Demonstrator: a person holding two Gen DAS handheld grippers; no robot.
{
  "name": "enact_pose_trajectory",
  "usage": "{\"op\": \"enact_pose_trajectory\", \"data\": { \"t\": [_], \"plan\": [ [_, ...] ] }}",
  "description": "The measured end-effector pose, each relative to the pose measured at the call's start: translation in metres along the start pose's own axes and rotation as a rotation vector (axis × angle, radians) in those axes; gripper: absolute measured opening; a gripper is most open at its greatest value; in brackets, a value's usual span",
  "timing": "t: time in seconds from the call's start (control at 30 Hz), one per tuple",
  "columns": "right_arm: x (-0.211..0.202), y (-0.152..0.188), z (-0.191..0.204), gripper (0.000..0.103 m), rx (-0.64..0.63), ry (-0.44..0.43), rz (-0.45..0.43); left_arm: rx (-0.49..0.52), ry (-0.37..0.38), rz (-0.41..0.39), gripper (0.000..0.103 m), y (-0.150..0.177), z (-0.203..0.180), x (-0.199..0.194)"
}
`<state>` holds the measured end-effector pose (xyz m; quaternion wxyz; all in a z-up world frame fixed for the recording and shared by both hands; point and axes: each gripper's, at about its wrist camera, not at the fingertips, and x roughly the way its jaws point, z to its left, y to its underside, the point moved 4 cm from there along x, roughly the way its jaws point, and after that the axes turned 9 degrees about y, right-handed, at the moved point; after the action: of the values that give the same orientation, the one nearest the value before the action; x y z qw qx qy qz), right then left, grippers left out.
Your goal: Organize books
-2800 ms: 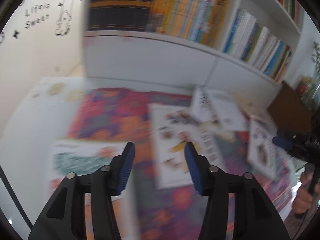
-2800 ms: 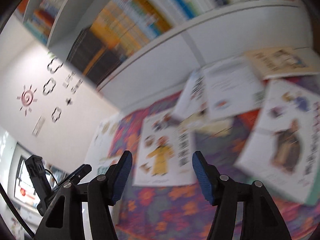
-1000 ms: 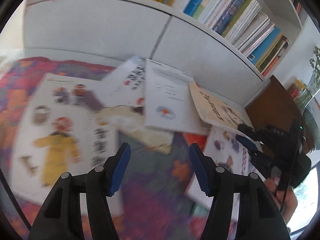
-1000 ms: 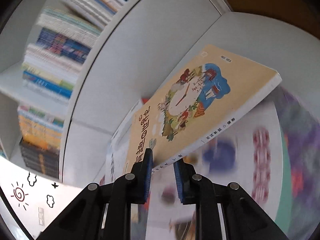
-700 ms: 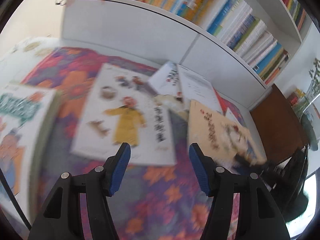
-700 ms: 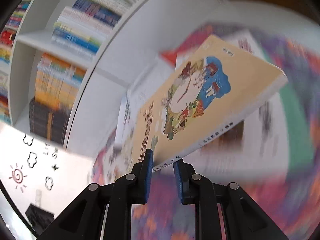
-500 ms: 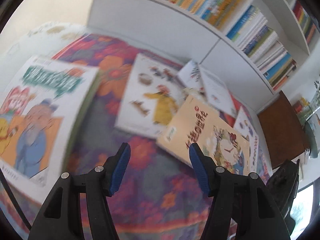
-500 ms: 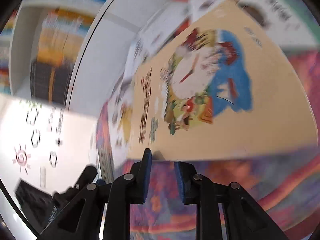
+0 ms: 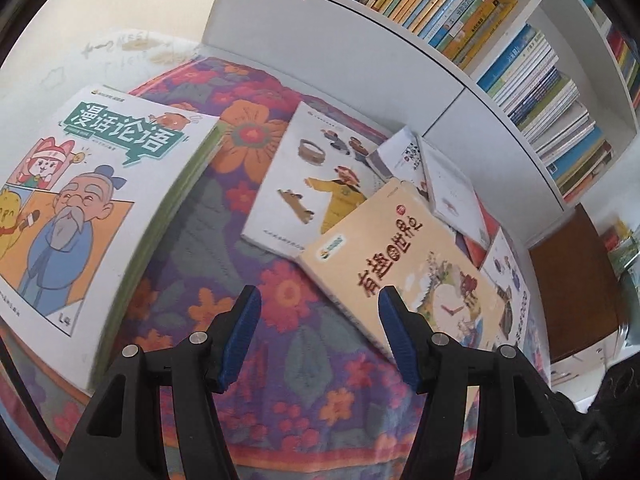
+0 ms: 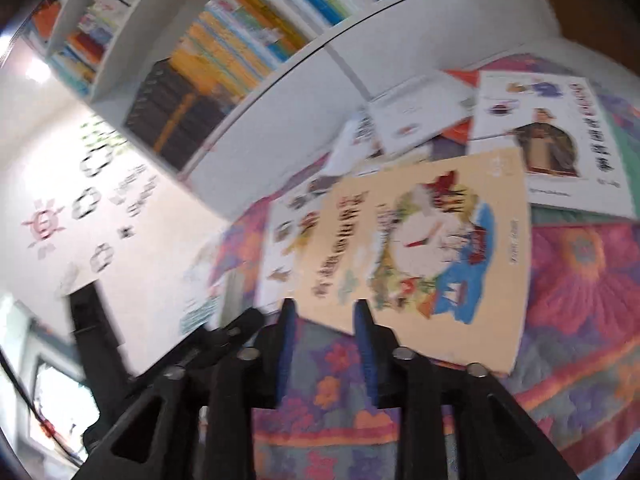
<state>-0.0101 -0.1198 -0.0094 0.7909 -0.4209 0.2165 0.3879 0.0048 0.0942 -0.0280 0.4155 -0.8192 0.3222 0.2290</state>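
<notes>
**Tan picture book lying released on the flowered cloth**

We see the tan picture book (image 9: pixel 404 276) lying flat on the flowered cloth (image 9: pixel 288 364) that covers the desk, its cover with a clock drawing facing up. One corner of it overlaps the white book with a yellow-robed figure (image 9: pixel 308 184), which lies just behind it. In the right wrist view the right hand-held gripper (image 10: pixel 324 312) sits at the near edge of the tan picture book (image 10: pixel 420 256); its jaws have just been opening, and we see cloth in the gap between the blue pads (image 10: pixel 288 320), with the book edge just beyond the tips and no pad pressing on it. The book is released.

The left hand-held gripper (image 9: pixel 320 304) hangs over the cloth with its jaws apart and nothing between them; its right fingertip overlaps the near edge of the tan book in the picture, but we cannot tell whether it touches it. To its left lies the large comic book with a green title (image 9: pixel 88 200). Behind the tan book are more scattered books: a small white book (image 9: pixel 452 196) and a book with a brown-robed figure (image 10: pixel 556 140). A white bookshelf (image 9: pixel 400 80) full of upright books stands behind the desk.
</notes>
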Motion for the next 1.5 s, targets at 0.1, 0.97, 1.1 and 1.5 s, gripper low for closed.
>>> {"op": "enact_pose_trajectory", "data": {
  "t": [0.1,0.97,1.1,1.5],
  "plan": [
    [0.005,-0.017,-0.007,0.035,0.047,-0.153,0.11,-0.006,0.015,0.001,0.059,0.011,-0.006,0.009],
    [0.026,-0.052,-0.091,0.043,0.136,0.13,-0.032,0.185,-0.076,-0.005,0.065,0.042,-0.027,0.04],
    [0.03,-0.053,-0.1,0.045,0.222,0.015,0.027,0.185,-0.07,-0.005,0.065,0.042,-0.027,0.039],
    [0.038,-0.042,-0.076,0.076,-0.094,0.303,-0.015,0.204,-0.071,-0.001,0.068,0.044,-0.028,0.04]
  ]
}}
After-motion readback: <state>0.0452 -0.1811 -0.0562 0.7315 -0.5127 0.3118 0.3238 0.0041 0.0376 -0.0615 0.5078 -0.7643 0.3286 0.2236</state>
